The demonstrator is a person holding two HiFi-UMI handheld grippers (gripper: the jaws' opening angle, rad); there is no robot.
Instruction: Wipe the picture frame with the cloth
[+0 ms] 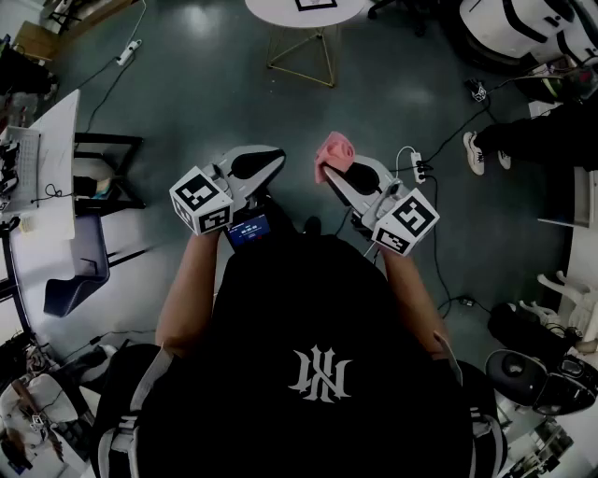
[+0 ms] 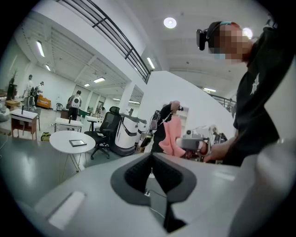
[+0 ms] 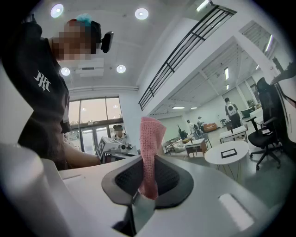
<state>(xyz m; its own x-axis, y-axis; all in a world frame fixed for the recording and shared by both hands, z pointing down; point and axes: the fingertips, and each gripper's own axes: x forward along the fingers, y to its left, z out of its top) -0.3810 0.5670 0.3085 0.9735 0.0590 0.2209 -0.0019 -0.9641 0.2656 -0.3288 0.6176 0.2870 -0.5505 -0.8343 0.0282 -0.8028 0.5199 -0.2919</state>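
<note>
My right gripper (image 1: 334,174) clamps the cloth (image 1: 334,152), left gripper (image 1: 265,161) closed empty; I'd hold firm reaching the picture frame (image 1: 316,4) at twelve o'clock.

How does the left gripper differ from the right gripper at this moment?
The right gripper is shut on a pink cloth, which sticks out past its jaws; the left gripper has its jaws together with nothing between them. In the head view the left gripper angles toward the right and the right gripper toward the left, so their tips lean toward each other. Both have closed jaws and are held in the air in front of the person.
</note>
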